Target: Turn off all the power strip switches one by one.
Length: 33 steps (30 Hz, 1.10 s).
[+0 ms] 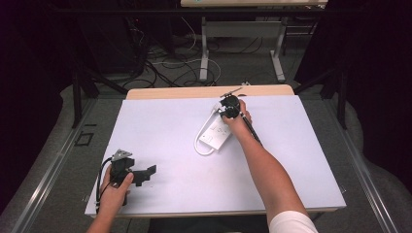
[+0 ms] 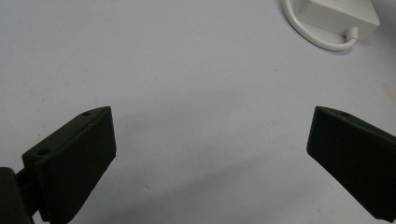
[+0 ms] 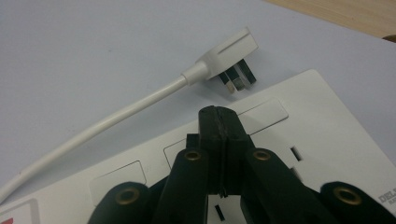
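A white power strip (image 1: 217, 135) lies on the white mat right of centre, its cable (image 1: 200, 144) looped at its left side. In the right gripper view the strip (image 3: 322, 130) shows sockets and flat rocker switches (image 3: 264, 113). Its white plug (image 3: 228, 55) lies on the mat just past the strip's edge, pins showing, and the cable (image 3: 116, 114) runs off to the left. My right gripper (image 3: 219, 116) is shut with nothing between the jaws, its tip over a switch; whether it touches is unclear. My left gripper (image 1: 145, 175) rests wide open at the near left, holding nothing.
The mat (image 1: 160, 121) covers most of a wooden table (image 1: 204, 91). In the left gripper view the strip's end (image 2: 341, 14) and cable loop (image 2: 322, 42) lie far ahead at the upper right. Beyond the table stand another table's legs (image 1: 204, 48) and floor cables (image 1: 165, 68).
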### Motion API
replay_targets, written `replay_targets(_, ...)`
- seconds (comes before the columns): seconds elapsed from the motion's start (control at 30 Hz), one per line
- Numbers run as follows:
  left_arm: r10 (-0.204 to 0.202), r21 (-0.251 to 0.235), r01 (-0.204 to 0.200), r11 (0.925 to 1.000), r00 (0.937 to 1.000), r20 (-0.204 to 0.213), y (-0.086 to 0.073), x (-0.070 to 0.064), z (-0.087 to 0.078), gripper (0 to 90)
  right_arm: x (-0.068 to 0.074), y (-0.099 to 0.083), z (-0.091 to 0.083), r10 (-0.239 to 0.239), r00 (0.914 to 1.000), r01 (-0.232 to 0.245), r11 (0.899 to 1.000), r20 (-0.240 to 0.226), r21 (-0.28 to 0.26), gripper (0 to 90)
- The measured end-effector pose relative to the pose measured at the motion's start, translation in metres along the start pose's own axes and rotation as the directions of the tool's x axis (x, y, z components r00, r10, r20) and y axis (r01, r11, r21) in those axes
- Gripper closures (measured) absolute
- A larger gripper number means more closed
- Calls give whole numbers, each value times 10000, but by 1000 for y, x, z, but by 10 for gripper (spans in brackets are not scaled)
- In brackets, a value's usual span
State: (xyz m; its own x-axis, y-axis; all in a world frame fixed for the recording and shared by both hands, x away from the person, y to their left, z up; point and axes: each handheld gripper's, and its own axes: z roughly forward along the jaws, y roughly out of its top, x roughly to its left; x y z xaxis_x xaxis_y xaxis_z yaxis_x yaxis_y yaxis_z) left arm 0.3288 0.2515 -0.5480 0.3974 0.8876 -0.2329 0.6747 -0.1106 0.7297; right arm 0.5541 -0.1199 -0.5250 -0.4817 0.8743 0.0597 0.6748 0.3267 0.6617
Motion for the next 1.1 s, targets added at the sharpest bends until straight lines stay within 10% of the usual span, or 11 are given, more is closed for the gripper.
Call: replay_targets(1.1, 17, -35, -17, 10000, 10000, -2, 0, 0, 0, 14, 2, 0, 2, -63, 10000, 64, 9999, -29, 129, 900)
